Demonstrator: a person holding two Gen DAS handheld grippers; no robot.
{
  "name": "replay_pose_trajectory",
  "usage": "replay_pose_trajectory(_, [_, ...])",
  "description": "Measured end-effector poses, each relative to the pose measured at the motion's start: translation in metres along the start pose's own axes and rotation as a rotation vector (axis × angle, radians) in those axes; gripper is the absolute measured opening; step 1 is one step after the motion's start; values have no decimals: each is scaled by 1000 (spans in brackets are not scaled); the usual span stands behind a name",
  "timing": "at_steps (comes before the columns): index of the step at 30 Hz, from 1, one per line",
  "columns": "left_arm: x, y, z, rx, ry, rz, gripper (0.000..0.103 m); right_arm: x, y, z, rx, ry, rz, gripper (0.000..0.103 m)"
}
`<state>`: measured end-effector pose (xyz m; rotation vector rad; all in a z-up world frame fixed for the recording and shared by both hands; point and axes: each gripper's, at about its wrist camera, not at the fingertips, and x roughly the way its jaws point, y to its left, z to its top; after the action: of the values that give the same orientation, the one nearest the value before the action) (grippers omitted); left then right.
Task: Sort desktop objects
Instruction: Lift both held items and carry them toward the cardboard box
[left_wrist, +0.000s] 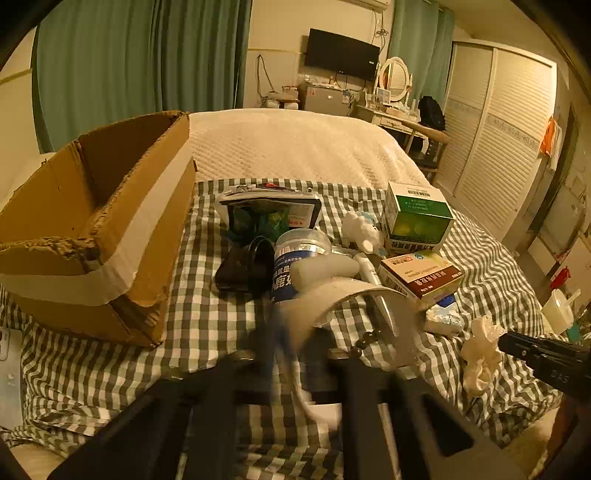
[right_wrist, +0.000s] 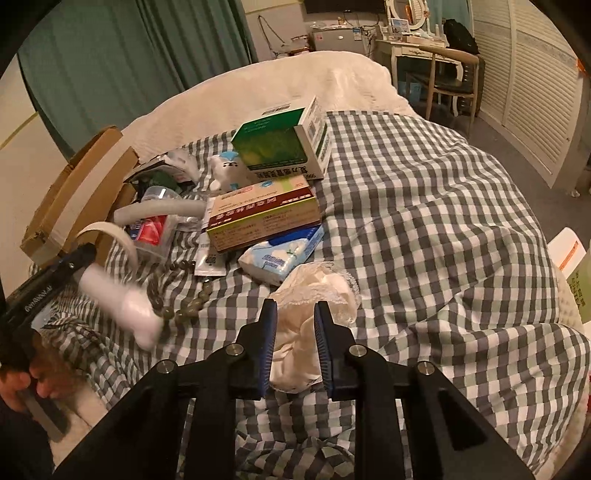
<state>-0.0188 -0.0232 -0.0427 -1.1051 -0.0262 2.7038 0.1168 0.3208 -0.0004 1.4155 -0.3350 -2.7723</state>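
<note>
My right gripper (right_wrist: 295, 308) is shut on a crumpled cream lace cloth (right_wrist: 314, 291) that lies on the checked sheet (right_wrist: 424, 221); the blue pads (right_wrist: 270, 332) press its sides. In the left wrist view, that gripper (left_wrist: 517, 345) and cloth (left_wrist: 480, 354) sit at the right. My left gripper (left_wrist: 295, 343) is blurred, its jaws close together. In the right wrist view, the left gripper (right_wrist: 86, 254) has a blurred white tube-like thing (right_wrist: 125, 306) just off its tip. I cannot tell if the tube is held. An open cardboard box (left_wrist: 110, 229) stands to the left.
The pile holds a green box (left_wrist: 417, 218), a maroon medicine box (left_wrist: 421, 277), a white bear toy (left_wrist: 364, 229), a blue-label jar (left_wrist: 295, 258), a tape ring (left_wrist: 343, 295), a tissue pack (right_wrist: 280, 254) and a bead string (right_wrist: 184, 295). A hand (right_wrist: 22, 380) holds the left tool.
</note>
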Motion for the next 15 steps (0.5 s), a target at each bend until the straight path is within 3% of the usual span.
replay_pose_trajectory(2, [-1, 2, -2, -1, 3, 5, 5, 1, 1, 0, 0, 4, 16, 20])
replay_pose_trajectory(4, [1, 4, -6, 0, 15, 8, 5, 5, 1, -1, 5, 21, 30, 27])
replay_pose_trajectory(6, [5, 4, -9, -1, 34, 4, 5, 10, 1, -2, 7, 39, 5, 47])
replay_pose_trajectory(11, [8, 5, -13, -3, 47, 8, 5, 21, -6, -4, 44, 78, 10, 49])
replay_pose_trajectory(13, [8, 5, -14, -2, 46, 5, 5, 28, -8, -6, 53, 113, 9, 44])
replay_pose_trajectory(15, [7, 6, -15, -4, 47, 6, 5, 35, -10, -9, 61, 150, 9, 18])
